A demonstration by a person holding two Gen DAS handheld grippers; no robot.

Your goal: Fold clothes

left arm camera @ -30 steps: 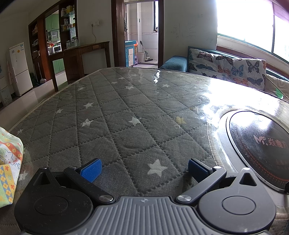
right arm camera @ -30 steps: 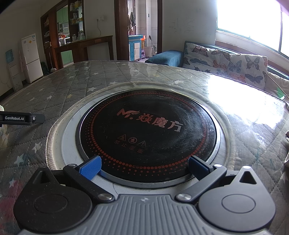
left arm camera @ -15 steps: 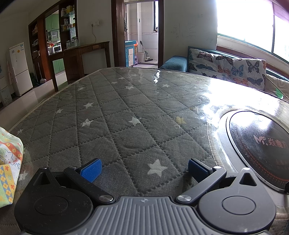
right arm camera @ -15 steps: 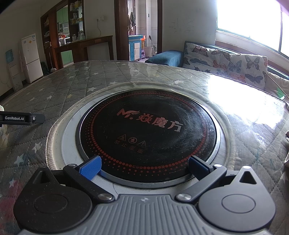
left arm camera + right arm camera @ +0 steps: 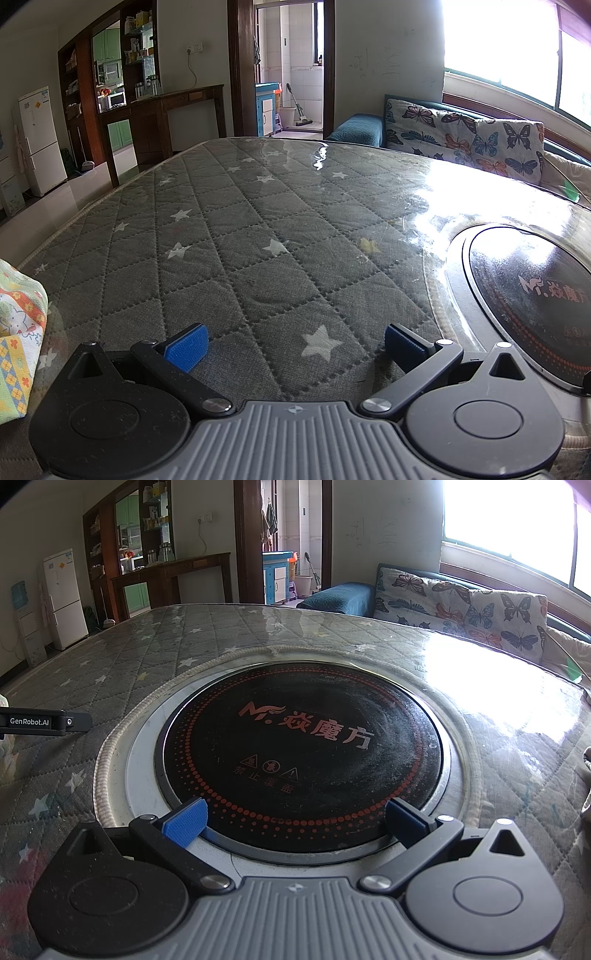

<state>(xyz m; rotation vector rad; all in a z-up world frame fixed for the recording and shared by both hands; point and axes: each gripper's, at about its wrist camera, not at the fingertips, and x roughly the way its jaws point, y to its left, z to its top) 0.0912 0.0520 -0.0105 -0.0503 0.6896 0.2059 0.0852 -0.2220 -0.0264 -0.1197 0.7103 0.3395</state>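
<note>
A colourful patterned garment (image 5: 18,332) lies at the far left edge of the left wrist view, on the grey star-quilted table cover (image 5: 258,229). My left gripper (image 5: 295,345) is open and empty, low over the cover, to the right of the garment. My right gripper (image 5: 295,823) is open and empty over the near rim of the black round cooktop (image 5: 299,753). The side of the left gripper (image 5: 40,722) shows at the left edge of the right wrist view. A bit of pale cloth (image 5: 587,771) shows at the right edge there.
The cooktop (image 5: 532,299) is set in the table right of my left gripper. A butterfly-print sofa (image 5: 469,136) stands behind the table under a bright window. A dark wooden counter (image 5: 166,110), a white fridge (image 5: 38,140) and a doorway (image 5: 291,66) are at the back.
</note>
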